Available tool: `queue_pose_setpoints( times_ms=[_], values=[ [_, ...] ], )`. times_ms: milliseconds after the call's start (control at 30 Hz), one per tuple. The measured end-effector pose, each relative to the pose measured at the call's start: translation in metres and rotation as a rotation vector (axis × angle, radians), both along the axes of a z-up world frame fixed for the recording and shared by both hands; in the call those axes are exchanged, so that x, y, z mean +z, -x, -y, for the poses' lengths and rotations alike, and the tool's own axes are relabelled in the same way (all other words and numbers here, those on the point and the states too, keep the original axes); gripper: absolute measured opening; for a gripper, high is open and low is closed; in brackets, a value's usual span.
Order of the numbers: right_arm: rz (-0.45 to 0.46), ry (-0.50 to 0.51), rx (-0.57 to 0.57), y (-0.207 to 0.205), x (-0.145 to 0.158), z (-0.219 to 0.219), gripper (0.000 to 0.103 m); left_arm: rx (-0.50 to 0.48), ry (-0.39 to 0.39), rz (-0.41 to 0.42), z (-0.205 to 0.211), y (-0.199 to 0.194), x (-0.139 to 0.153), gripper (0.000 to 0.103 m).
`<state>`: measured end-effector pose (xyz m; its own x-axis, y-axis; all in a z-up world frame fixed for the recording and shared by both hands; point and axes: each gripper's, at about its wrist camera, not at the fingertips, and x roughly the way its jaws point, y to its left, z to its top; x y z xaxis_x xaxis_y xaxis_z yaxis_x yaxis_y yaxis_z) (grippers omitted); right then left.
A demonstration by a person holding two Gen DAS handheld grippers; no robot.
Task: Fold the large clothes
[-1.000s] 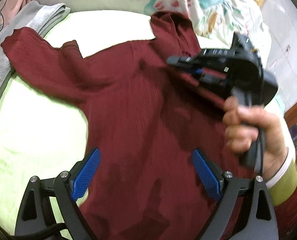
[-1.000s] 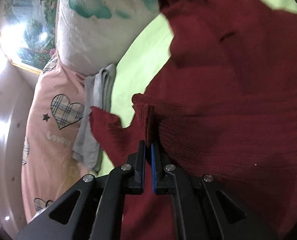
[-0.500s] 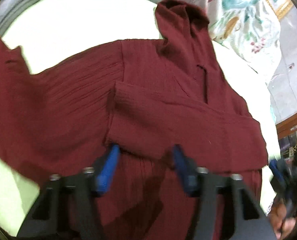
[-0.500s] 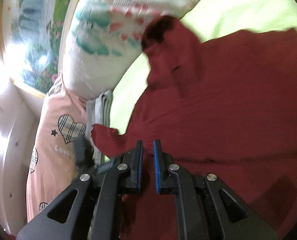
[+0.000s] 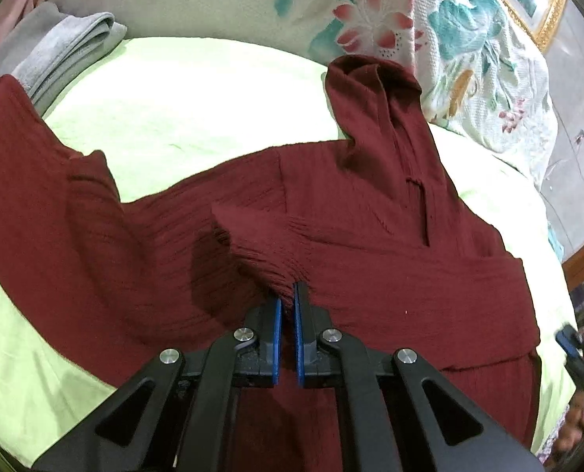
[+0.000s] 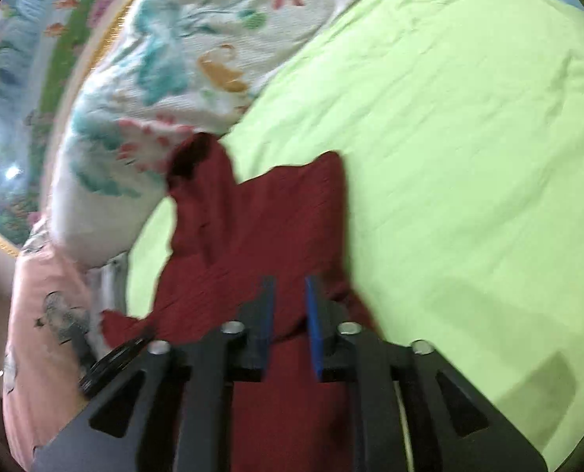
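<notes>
Where the light-green sheet (image 5: 197, 90) covers the bed, a large dark-red hooded garment (image 5: 370, 244) lies spread across it, its hood at the far end touching a white quilt with teal and pink flowers (image 5: 410, 19). A folded grey cloth (image 5: 60, 43) sits at the far left, with the tip of the garment's left sleeve just beside it. Behind the quilt, at the far right, a gold picture frame (image 5: 549, 4) hangs on the wall, and wooden furniture shows at the right edge. In the right wrist view a pink pillow (image 6: 44, 314) lies to the left of the quilt, though that view is blurred.

One sleeve is folded across the chest, its cuff pointing left. The left gripper (image 5: 288, 299) comes in low from the near side, its blue-padded jaws pinched together on the near edge of that cuff, which bunches and lifts slightly above the body of the garment. The right gripper (image 6: 290, 310) hovers above the garment's right side, near the edge where red fabric meets green sheet; its jaws stand apart with a clear gap and nothing between them. From the left wrist view it appears only as a blurred dark shape at the near right edge.
</notes>
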<state>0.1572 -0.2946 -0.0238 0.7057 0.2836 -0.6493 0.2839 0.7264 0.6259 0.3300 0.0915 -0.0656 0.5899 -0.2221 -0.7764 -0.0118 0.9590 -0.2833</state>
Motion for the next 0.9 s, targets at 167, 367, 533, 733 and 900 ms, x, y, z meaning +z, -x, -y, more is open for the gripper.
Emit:
queue_pose_setpoints(
  times_ms=[167,367,533,733,900],
  values=[
    [-0.079,0.035,0.077,-0.053,-0.022,0.001,0.049,0.009,0.001,-0.012,-0.001,0.002,-0.005,0.004],
    [-0.129,0.056,0.142,-0.096,-0.048,0.006,0.008,0.002,-0.008,-0.027,0.003,0.002,-0.008,0.004],
    [-0.066,0.223,0.136,-0.090,-0.016,0.014,0.007,-0.047,-0.003,-0.020,0.021,-0.001,-0.005,0.004],
    [-0.173,0.376,0.018,-0.077,-0.017,0.018,0.017,-0.051,-0.012,-0.048,0.022,-0.003,-0.018,0.004],
    [-0.062,0.305,0.224,-0.061,-0.007,-0.035,0.022,-0.055,-0.021,-0.052,0.023,-0.001,-0.017,0.006]
  ],
)
